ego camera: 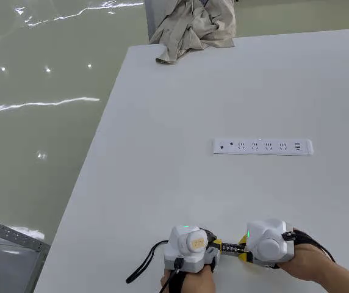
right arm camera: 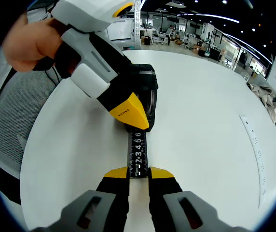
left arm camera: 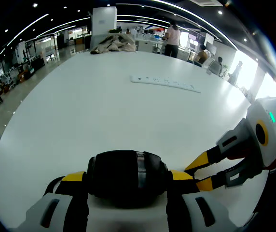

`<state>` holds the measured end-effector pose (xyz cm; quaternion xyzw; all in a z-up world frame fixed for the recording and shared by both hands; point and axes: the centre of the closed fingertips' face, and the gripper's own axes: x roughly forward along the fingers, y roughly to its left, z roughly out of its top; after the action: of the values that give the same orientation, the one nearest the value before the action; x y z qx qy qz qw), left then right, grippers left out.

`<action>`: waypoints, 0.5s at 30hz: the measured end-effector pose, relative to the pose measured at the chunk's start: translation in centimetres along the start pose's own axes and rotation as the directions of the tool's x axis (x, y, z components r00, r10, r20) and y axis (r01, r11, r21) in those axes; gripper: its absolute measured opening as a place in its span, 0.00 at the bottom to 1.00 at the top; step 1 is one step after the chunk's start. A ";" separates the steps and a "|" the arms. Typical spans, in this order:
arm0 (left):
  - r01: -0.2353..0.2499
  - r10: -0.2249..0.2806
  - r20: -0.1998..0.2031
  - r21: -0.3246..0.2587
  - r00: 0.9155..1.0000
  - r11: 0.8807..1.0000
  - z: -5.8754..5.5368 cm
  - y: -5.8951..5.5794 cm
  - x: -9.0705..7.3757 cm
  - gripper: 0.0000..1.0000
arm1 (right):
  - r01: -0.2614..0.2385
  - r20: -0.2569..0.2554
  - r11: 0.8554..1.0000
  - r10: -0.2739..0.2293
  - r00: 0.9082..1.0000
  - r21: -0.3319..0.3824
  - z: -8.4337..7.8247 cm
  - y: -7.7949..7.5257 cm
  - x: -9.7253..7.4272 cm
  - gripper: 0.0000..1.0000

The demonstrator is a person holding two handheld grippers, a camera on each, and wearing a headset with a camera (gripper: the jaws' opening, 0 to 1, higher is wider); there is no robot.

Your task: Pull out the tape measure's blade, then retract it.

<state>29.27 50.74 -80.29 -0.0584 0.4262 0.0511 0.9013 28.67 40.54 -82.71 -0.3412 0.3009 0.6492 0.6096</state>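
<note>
A black tape measure (left arm camera: pixel 127 177) sits on the white table (ego camera: pixel 235 110), and my left gripper (left arm camera: pixel 128 177) is shut on its case from both sides. The same case (right arm camera: pixel 145 94) is seen in the right gripper view, behind the left gripper's yellow fingertip (right arm camera: pixel 128 112). A short length of black blade (right arm camera: pixel 137 152) with white numbers runs out of it. My right gripper (right arm camera: pixel 138 172) is shut on the blade's end. In the head view the left gripper (ego camera: pixel 211 245) and the right gripper (ego camera: pixel 244 248) stand close together at the near edge, with the blade (ego camera: pixel 232 248) between them.
A white power strip (ego camera: pixel 263 146) lies in the middle of the table. A crumpled beige cloth (ego camera: pixel 190 27) rests at the far edge. The table's left edge drops to a glossy floor. A black cord (ego camera: pixel 143 267) trails left of the left gripper. People stand far off across the room.
</note>
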 end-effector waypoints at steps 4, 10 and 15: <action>0.002 -0.002 -0.001 -0.001 1.000 1.000 0.0 0.0 0.0 0.63 | -0.003 0.002 1.000 0.003 1.000 -0.005 0.3 0.0 0.0 0.14; 0.002 -0.002 -0.003 0.001 1.000 1.000 0.1 0.0 -0.1 0.63 | -0.005 0.003 1.000 0.005 1.000 -0.015 0.5 0.0 0.3 0.14; 0.003 -0.003 -0.004 0.000 1.000 1.000 0.0 0.0 -0.1 0.63 | -0.004 0.006 1.000 0.004 1.000 -0.020 0.8 0.0 0.6 0.14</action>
<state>29.23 50.70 -80.23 -0.0589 0.4277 0.0497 0.9006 28.64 41.54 -82.75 -0.3446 0.2931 0.6546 0.6057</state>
